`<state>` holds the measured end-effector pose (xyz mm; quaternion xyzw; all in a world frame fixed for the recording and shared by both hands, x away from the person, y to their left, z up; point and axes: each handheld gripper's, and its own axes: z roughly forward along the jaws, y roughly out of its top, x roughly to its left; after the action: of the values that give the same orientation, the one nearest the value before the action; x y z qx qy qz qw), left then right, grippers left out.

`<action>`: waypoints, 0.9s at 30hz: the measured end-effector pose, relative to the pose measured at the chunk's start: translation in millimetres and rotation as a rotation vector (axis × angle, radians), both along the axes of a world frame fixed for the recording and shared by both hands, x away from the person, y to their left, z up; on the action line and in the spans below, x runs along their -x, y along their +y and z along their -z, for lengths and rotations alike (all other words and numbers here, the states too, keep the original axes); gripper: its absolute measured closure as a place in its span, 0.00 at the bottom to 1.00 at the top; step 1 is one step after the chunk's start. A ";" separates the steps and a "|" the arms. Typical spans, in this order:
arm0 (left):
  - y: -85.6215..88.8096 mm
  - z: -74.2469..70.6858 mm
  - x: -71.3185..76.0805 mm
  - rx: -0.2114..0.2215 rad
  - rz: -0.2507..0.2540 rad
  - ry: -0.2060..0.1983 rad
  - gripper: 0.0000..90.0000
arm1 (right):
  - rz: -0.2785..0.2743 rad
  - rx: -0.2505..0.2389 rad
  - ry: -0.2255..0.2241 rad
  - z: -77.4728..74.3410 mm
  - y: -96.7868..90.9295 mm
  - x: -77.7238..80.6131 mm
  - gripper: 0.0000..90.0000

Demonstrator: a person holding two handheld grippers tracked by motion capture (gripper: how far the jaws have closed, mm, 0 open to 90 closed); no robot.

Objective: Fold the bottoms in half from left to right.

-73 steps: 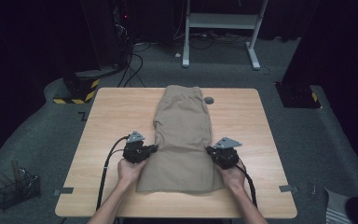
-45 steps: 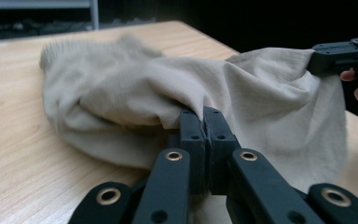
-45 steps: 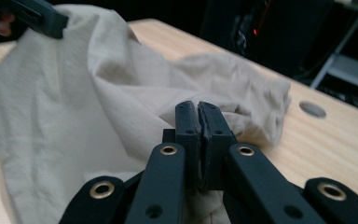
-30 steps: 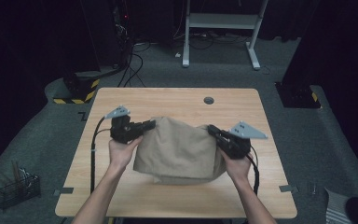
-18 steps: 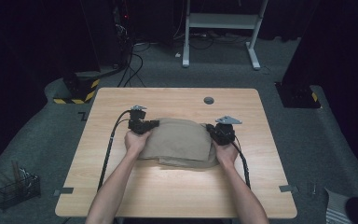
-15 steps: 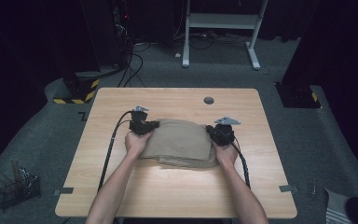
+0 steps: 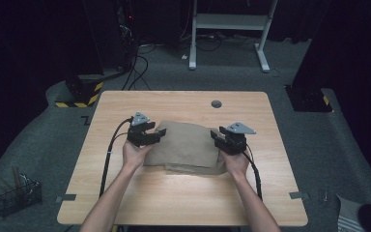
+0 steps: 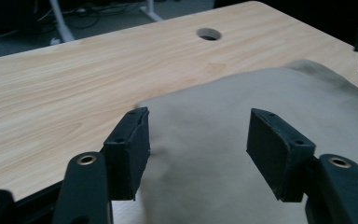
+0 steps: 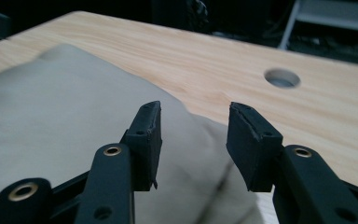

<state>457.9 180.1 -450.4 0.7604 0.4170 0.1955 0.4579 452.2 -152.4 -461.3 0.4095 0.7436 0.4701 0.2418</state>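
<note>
Your left gripper [image 7: 155, 136] and right gripper [image 7: 218, 138] have just opened; fingers wide, holding nothing. Risk: withdrawing low could snag the folded cloth [image 7: 186, 147] and undo the fold.

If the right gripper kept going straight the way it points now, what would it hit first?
Most likely the folded tan garment: the right gripper hangs open just over its edge, jaws having just opened. Past it lies bare table; depth is hard to judge.

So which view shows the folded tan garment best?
The high view: the whole folded tan garment lies on the table, both folded layers visible at its near edge. The left gripper view shows one corner between open jaws; the right gripper view shows another corner.
</note>
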 end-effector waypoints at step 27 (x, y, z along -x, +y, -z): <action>-20.3 37.7 37.2 -0.094 0.067 0.034 0.34 | -0.089 0.046 0.035 26.6 7.0 30.0 0.55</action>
<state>420.7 159.8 -488.1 0.7979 0.3892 0.1865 0.4208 422.1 -145.5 -487.8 0.3786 0.7756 0.4561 0.2172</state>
